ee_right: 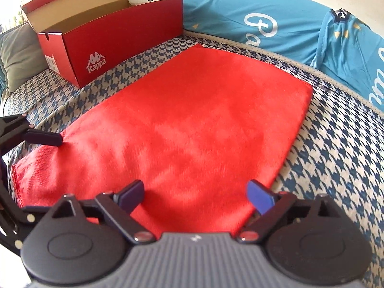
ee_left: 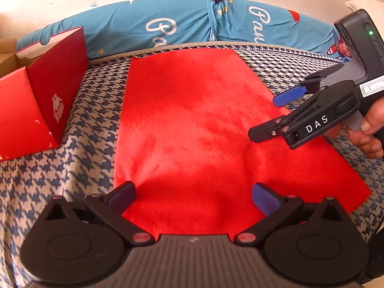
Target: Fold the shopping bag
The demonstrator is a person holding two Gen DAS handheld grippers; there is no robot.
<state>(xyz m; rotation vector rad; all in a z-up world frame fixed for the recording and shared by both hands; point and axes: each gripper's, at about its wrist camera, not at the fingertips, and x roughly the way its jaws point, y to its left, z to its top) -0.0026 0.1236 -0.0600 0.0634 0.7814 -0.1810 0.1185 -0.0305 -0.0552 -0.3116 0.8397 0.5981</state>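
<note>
Red shopping bag (ee_right: 182, 124) lies flat on houndstooth cover (ee_right: 336, 158), seemingly unfolded; left gripper (ee_left: 193, 193) and right gripper (ee_right: 195, 193) both spread, holding nothing; every fold looks still ahead

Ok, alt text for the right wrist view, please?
A red bag lies flat on a houndstooth cover, the open right claw over its near edge. An open red shoebox stands far left.

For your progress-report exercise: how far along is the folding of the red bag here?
Done: the red bag lies spread flat on the houndstooth cover. In hand: nothing is gripped; the left tongs and right tongs hang open over its near edge. Left: every fold.
</note>
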